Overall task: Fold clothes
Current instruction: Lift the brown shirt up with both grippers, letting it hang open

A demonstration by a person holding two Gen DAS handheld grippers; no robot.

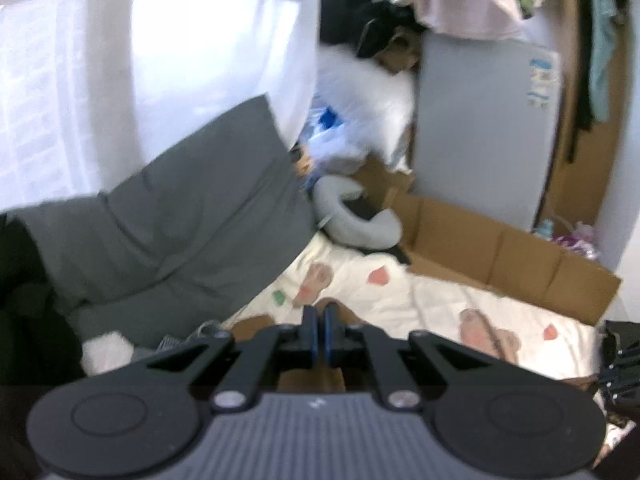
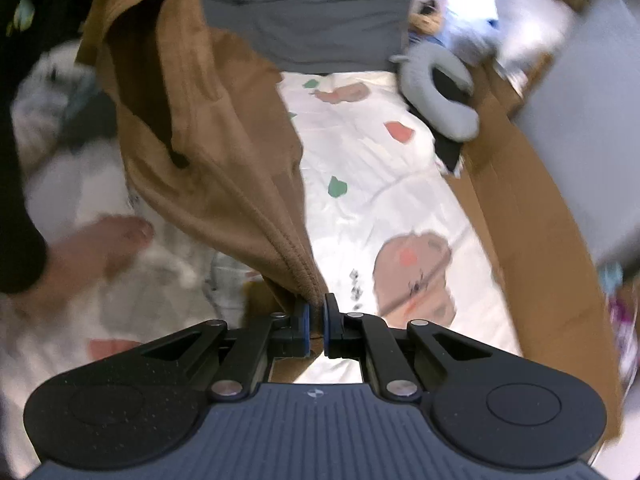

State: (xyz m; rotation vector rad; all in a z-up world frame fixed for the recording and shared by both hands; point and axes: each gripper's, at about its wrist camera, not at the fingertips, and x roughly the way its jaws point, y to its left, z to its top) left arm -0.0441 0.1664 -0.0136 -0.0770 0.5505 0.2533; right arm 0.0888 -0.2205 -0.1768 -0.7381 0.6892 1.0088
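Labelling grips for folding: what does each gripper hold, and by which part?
Right gripper: brown garment, pinched at a ribbed edge. Left gripper: shut on brown cloth; which part cannot be told.

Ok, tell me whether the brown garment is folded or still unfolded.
Unfolded. The brown garment hangs in loose, bunched drapes from the right gripper, which is shut on its hem, above the printed sheet.

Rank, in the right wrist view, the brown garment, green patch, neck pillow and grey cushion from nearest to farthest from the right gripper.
1. Brown garment: pinched in the right gripper.
2. Green patch: on the sheet just ahead.
3. Neck pillow: farther, upper right.
4. Grey cushion: farthest, top centre.
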